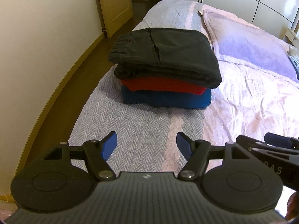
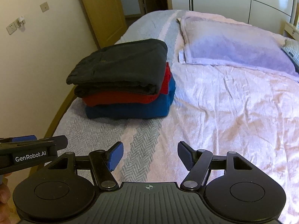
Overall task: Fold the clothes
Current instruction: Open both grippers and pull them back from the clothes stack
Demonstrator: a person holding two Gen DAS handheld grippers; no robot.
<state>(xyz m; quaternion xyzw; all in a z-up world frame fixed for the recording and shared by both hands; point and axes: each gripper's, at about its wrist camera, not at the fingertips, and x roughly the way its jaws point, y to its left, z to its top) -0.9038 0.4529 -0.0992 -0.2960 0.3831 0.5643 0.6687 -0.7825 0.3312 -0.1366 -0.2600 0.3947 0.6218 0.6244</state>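
Black-topped stack of folded clothes lies beyond both open, empty tongs.

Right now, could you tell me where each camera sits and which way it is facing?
Left wrist: on the left gripper, open above the bed, facing the clothes stack: black garment, red garment, blue garment. The right gripper shows at the right edge.
Right wrist: on the right gripper, open, facing the stack from its right; the left gripper and a bit of hand show at left.
Shared: stack, pillow, door, wardrobe.
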